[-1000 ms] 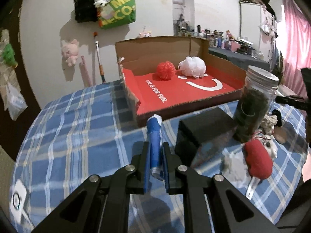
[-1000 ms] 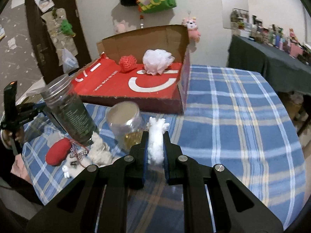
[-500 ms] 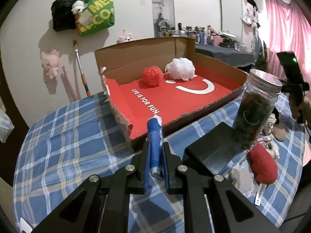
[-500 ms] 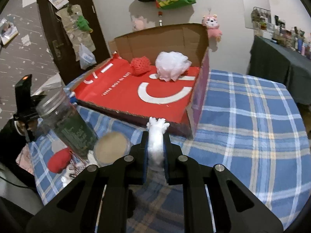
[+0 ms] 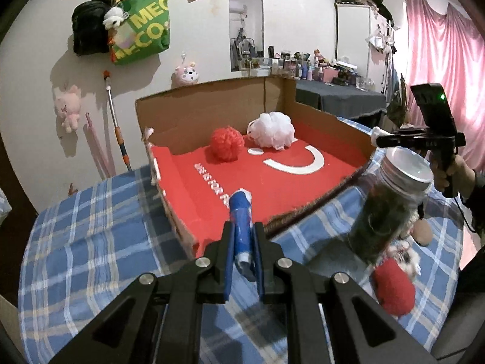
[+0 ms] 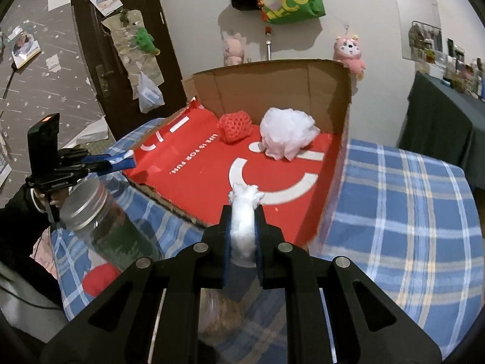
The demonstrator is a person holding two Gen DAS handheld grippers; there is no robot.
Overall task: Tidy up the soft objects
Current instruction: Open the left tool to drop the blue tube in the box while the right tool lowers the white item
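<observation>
Both hand-held grippers (image 5: 242,239) (image 6: 242,233) now nearer the red box (image 5: 272,179), over its edge.

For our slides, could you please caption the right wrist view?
Right gripper shut on a white fluffy soft toy, poised at the red-lined cardboard box holding a red knitted ball and white mesh pouf.

Right tool (image 6: 242,236) clamped on white plush (image 6: 244,224) above red box (image 6: 212,182).

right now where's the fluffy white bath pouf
The fluffy white bath pouf lies inside the red cardboard box near its back wall, right of the red mesh ball.
</observation>
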